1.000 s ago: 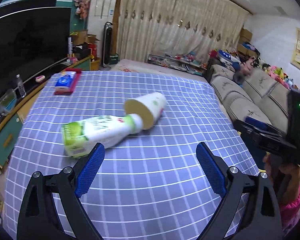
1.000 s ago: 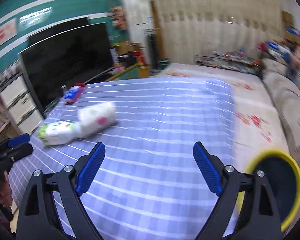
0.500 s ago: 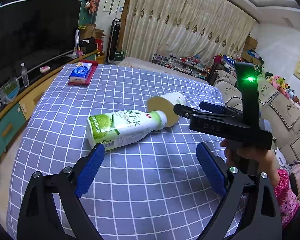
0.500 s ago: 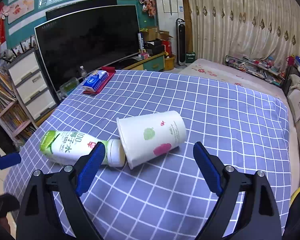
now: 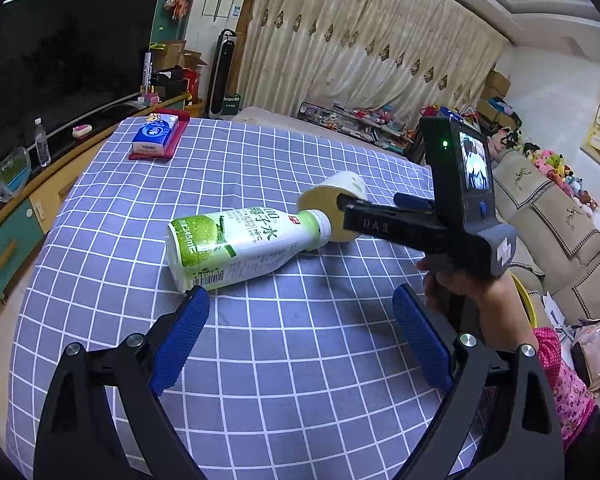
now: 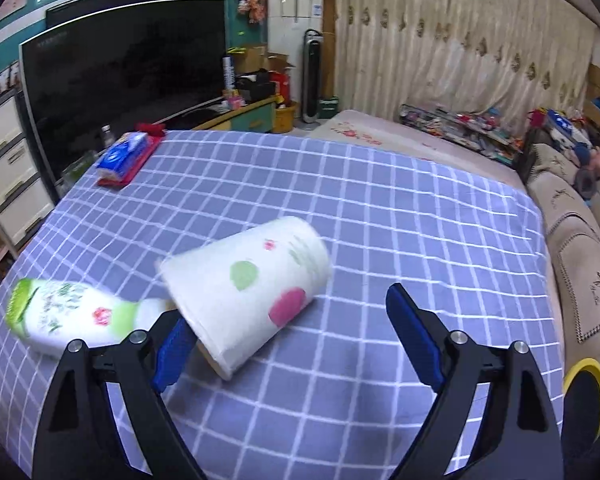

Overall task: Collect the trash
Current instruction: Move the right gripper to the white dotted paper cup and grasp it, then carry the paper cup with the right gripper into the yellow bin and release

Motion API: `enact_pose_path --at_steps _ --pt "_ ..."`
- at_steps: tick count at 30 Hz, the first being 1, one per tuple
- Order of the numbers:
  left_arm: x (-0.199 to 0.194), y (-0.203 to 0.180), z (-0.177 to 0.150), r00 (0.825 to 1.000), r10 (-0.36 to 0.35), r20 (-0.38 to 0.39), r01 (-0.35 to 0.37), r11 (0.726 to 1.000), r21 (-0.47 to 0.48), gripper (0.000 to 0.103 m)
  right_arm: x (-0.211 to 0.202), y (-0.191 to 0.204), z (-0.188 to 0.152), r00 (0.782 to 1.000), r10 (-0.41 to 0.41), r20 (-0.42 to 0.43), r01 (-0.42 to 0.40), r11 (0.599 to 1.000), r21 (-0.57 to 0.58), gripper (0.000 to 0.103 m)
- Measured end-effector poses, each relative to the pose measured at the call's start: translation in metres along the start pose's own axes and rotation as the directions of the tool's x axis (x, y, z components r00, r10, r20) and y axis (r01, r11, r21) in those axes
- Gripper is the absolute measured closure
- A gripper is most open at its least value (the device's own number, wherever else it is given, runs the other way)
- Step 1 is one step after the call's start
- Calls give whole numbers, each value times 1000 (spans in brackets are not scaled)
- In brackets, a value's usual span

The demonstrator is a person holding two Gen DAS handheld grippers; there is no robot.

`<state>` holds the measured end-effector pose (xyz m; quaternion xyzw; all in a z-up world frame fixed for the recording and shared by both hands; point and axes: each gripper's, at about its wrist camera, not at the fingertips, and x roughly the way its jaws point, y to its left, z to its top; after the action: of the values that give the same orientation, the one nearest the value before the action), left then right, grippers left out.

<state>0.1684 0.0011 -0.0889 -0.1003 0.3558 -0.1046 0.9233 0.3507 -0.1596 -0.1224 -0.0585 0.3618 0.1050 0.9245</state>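
Your right tongs (image 6: 288,344) are wide open and hold nothing. The white paper cup with coloured dots (image 6: 252,292) lies sideways on the checked tabletop (image 6: 380,208), low in the middle, just left of them. Your left tongs (image 5: 300,336) are wide open and empty too.

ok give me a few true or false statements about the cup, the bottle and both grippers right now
1. The cup lies on its side on the checked cloth. True.
2. The bottle stands upright. False: it lies on its side, its neck at the cup's open end.
3. The right gripper is shut on the cup. False: its fingers are spread wide, with the cup between them and not yet squeezed.
4. The left gripper is open and holds nothing. True.
5. A tissue pack sits on a red tray at the far corner of the cloth. True.
6. The bottle's label is mostly red. False: it is green and white.
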Motion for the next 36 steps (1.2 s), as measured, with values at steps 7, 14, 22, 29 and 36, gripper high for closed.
enact_pose_path --at_steps 7,14,22,29,36 --pt "9 -6 -3 1000 -11 -15 11 1000 15 12 11 -13 3 1000 -3 -8 3 1000 18 59" --pt "13 -4 -6 1000 -10 -26 11 1000 12 12 4 -28 3 998 62 -8 -61 996 71 101" --pt "17 -7 -7 999 -16 -36 17 1000 23 12 -31 -47 6 997 60 47 -64 993 95 101" --pt "21 -16 -7 999 -19 -41 20 999 36 12 -75 -115 -26 998 0 68 -14 979 205 101" --pt "31 -27 -6 998 -23 -51 26 998 57 12 -131 -222 -95 981 -191 23 169 910 379 101"
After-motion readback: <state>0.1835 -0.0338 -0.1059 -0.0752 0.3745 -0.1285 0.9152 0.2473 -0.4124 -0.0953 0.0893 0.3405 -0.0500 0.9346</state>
